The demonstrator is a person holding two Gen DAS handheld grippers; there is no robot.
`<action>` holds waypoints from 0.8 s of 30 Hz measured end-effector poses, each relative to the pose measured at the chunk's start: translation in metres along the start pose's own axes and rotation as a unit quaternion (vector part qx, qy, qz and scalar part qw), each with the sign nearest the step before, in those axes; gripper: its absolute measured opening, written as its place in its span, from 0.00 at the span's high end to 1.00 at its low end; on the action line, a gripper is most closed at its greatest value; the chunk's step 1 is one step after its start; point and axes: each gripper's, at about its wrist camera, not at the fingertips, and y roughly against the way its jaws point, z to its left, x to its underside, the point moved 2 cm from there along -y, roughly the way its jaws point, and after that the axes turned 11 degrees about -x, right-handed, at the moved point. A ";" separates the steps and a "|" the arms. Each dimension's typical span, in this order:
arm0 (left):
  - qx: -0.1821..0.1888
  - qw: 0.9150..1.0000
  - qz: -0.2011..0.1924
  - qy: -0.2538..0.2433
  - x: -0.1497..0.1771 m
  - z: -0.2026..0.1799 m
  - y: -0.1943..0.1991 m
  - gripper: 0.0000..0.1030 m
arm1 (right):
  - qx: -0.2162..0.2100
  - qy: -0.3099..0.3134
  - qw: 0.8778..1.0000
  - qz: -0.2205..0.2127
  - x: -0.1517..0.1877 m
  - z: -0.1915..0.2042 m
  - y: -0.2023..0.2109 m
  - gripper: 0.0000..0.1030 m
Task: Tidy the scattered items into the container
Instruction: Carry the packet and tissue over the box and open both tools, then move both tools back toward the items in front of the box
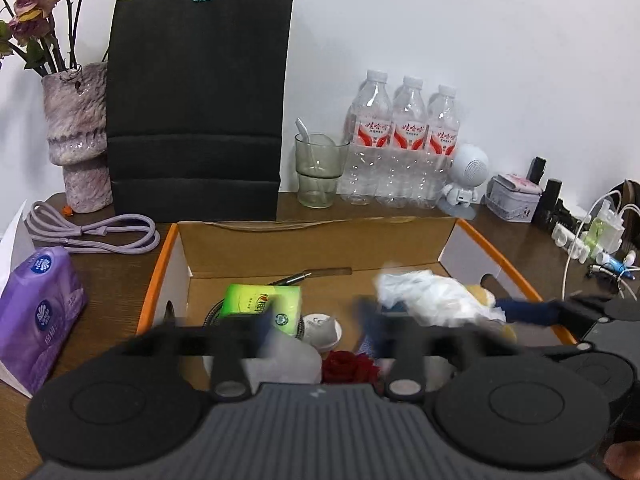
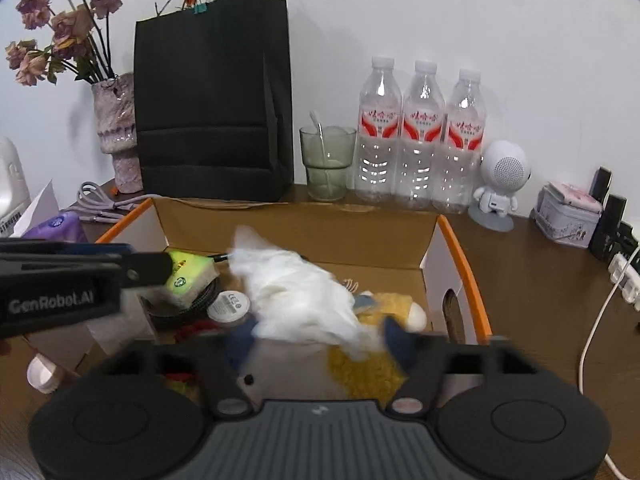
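Landmark: open brown cardboard box with orange rim (image 1: pixel 460 236), on the wooden desk.
Behind box: tall black paper bag (image 1: pixel 200 100), green-tinted glass (image 1: pixel 318 170), three clear water bottles (image 1: pixel 404 140).
Left of box: purple tissue pack (image 1: pixel 38 312), lilac cable (image 1: pixel 96 232).
Inside box: crumpled white plastic bag (image 2: pixel 296 292), green packet (image 1: pixel 262 300), yellow plush (image 2: pixel 396 304).
Left gripper (image 1: pixel 316 320): jaws wide apart, empty, over the box.
Right gripper (image 2: pixel 320 340): jaws spread; the white bag lies between them, grip unclear.

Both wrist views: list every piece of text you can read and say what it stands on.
"GenRobot.AI": on the side of the left tool, seen from the right wrist.
"CE": on the round white disc in the cardboard box.
Water bottle labels: red Chinese characters, too small to read.
Green packet, purple tissue pack: blurred.
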 end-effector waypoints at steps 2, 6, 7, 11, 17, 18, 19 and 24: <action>-0.017 1.000 -0.009 -0.001 0.000 0.001 0.004 0.00 | 0.000 0.003 1.000 -0.001 -0.001 0.000 0.002 0.00; -0.017 1.000 -0.014 -0.019 0.001 -0.002 0.012 0.00 | 0.003 0.009 1.000 0.005 0.001 0.001 0.005 0.00; -0.012 1.000 -0.018 -0.022 0.002 -0.003 0.014 0.00 | 0.004 0.010 1.000 0.003 0.002 0.001 0.007 0.00; 0.001 0.999 -0.041 -0.016 0.004 0.003 0.035 0.00 | -0.006 0.008 1.000 -0.015 0.007 0.001 0.029 0.00; 0.028 0.996 -0.079 -0.028 0.046 0.029 0.086 0.00 | -0.022 0.023 0.998 -0.049 0.049 0.005 0.090 0.00; 0.034 0.996 -0.074 -0.033 0.057 0.033 0.092 0.00 | -0.023 0.027 0.998 -0.049 0.060 0.007 0.099 0.00; 0.038 0.996 -0.067 -0.037 0.068 0.036 0.097 0.00 | -0.021 0.029 0.998 -0.048 0.071 0.009 0.105 0.00; 0.045 0.998 -0.042 -0.021 0.116 0.040 0.110 0.00 | -0.011 0.026 0.999 -0.032 0.120 0.019 0.120 0.00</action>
